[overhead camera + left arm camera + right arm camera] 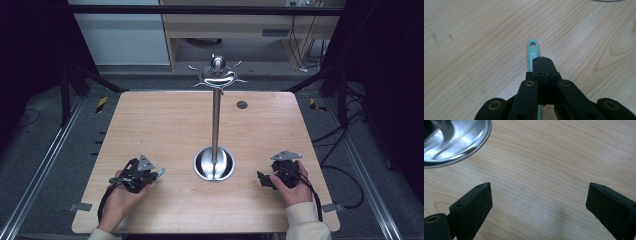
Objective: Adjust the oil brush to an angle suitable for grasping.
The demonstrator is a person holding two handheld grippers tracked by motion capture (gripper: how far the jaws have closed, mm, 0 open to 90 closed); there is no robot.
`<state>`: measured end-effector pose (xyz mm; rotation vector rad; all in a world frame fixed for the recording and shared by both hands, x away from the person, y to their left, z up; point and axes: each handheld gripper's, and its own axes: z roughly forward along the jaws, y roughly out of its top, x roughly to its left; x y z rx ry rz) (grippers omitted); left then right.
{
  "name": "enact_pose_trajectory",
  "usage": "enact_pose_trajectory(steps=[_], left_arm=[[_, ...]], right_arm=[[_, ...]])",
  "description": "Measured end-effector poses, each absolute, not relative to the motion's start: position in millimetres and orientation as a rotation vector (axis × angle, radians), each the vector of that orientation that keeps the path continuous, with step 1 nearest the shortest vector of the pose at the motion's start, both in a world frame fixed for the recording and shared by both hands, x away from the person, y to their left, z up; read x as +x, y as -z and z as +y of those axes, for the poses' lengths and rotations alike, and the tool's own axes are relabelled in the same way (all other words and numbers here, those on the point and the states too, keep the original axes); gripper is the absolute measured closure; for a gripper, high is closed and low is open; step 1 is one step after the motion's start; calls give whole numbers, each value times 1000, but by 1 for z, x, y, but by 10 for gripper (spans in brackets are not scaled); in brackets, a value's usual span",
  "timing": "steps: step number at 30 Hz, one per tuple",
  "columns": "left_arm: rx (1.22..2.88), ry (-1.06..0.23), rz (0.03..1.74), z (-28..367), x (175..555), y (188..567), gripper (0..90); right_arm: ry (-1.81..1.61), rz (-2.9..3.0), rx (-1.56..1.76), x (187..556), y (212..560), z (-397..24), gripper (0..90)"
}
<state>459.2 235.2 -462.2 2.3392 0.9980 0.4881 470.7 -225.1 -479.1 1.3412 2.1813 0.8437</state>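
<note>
My left gripper (pixel 150 176) is at the front left of the wooden table (pixel 165 125), above its surface, and points right. In the left gripper view its jaws (pixel 543 60) are shut on a thin mint-green handle (pixel 532 48) with a hanging hole at its end. The handle tip (pixel 161 172) sticks out past the jaws; what is at its other end is hidden. A metal hook stand (pixel 216 120) rises from a round dish base (pixel 214 164) at the table's middle. My right gripper (pixel 262 179) sits right of the base, open, with bare wood between its jaws (pixel 539 192).
The stand's top carries a ring of curved hooks (pixel 218 75) over the far half of the table. A small dark round hole (pixel 242 104) lies near the far edge. The base rim (pixel 456 142) shows at the upper left of the right gripper view.
</note>
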Motion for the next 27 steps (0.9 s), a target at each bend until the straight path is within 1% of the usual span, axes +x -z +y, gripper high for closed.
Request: enact_pose_trajectory(steps=[7,11,12,14,18,20,27], left_arm=[[2413,-460,1054,243,455,435,856],[2485,-434,1079,243,454,426,774],[2506,-420,1089,243,453,425,774],[2528,-404,1109,242,453,425,736],[2572,-365,1129,243,452,427,709],[2600,-336,1139,244,453,429,663],[2636,-237,1172,248,458,435,625]], right_arm=[[-842,2185,1345,471,479,-224,74],[-847,2183,1343,471,479,-225,74],[-847,2183,1343,471,479,-225,74],[-848,2184,1342,471,479,-225,74],[-848,2185,1341,471,479,-224,74],[-849,2182,1336,471,479,-225,74],[-849,2184,1343,471,479,-224,74]])
